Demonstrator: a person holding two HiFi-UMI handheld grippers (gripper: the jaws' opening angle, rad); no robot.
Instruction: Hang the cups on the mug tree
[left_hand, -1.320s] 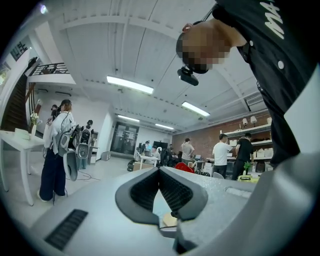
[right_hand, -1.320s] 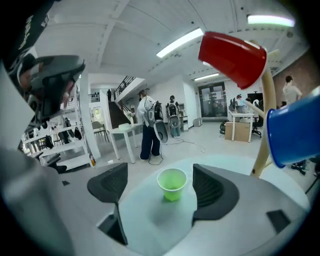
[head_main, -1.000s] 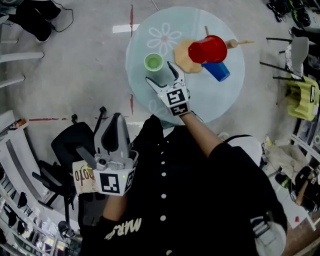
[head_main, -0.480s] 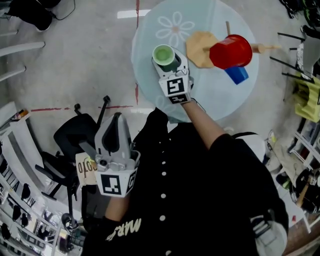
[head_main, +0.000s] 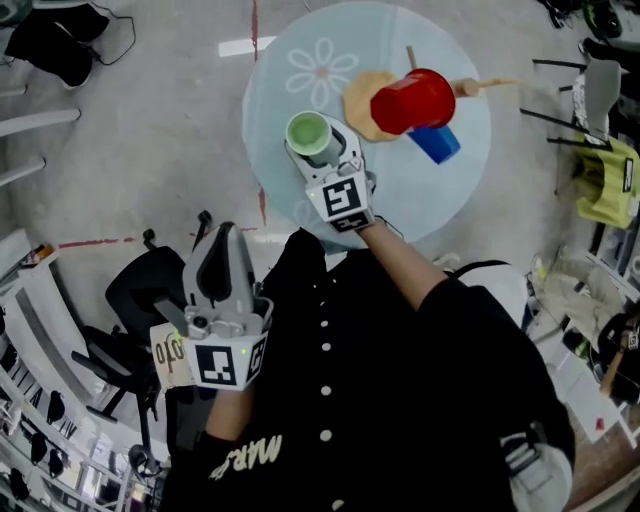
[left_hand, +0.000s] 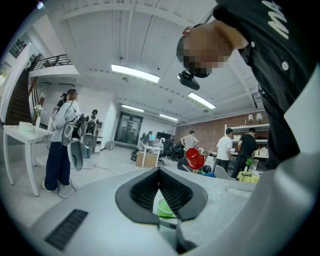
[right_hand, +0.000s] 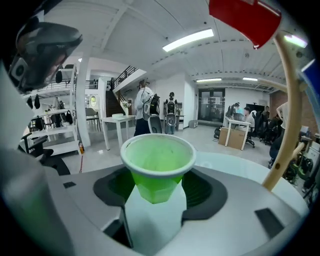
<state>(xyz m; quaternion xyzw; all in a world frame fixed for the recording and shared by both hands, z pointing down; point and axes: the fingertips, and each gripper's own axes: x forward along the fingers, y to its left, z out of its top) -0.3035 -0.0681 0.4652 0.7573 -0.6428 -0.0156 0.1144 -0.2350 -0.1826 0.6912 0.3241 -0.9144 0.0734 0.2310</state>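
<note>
The right arm (head_main: 400, 265) is stretched out ahead of the torso, forearm bare below the rolled black sleeve (head_main: 470, 330). The right gripper (head_main: 322, 152) has its jaws clamped on either side of a green cup (head_main: 308, 133). Over on the other side, the left arm (head_main: 222, 425) is bent and tucked in low by the hip. The left gripper (head_main: 222, 240) points forward, jaws together, nothing between them.

right claw (head_main: 322, 150) reached green cup (head_main: 306, 130), closed around it
</note>
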